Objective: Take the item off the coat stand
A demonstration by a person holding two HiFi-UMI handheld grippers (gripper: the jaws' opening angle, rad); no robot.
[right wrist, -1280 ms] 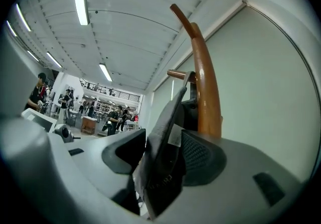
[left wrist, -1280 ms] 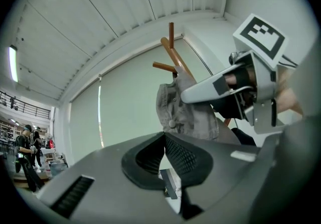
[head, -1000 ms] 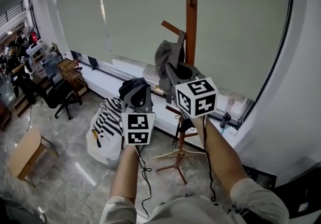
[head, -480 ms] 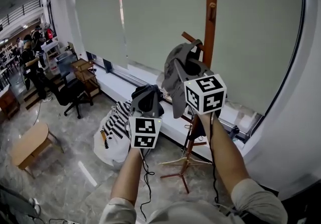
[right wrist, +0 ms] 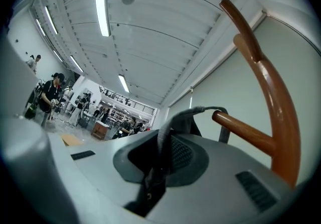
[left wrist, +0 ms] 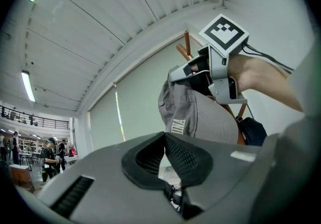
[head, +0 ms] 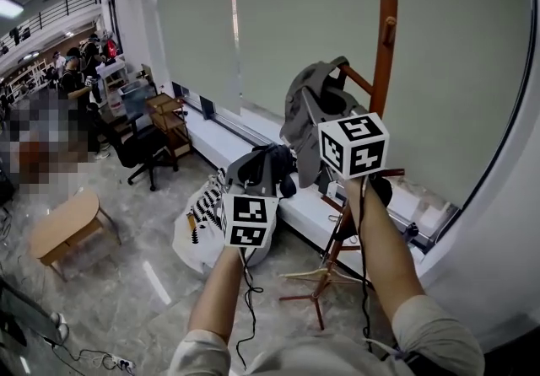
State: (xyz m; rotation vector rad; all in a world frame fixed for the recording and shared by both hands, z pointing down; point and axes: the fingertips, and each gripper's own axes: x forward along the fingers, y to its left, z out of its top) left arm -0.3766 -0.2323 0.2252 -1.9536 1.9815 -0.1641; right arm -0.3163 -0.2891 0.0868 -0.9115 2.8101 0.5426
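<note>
A grey cap [head: 305, 100] hangs beside the wooden coat stand [head: 386, 54]. My right gripper [head: 319, 117] is shut on the cap's edge. In the right gripper view the grey fabric [right wrist: 161, 132] runs between the shut pads and arcs over to the tip of a slanting peg [right wrist: 243, 128]. My left gripper [head: 263, 165] is held lower and to the left, away from the stand. Its jaws meet with nothing between them in the left gripper view, which shows the cap [left wrist: 200, 117] just beyond them.
A dark bag [head: 381, 190] hangs lower on the stand, and a hanger [head: 316, 275] lies at its base. A window ledge [head: 228, 142] runs behind it. On the floor are a striped bundle [head: 202, 210], an office chair [head: 148, 151] and a low wooden table [head: 67, 227]. People stand far left.
My right gripper has drawn the cap leftward from the pole, out toward the peg's tip. The head view has swung left, and the left gripper has stayed low beside it.
</note>
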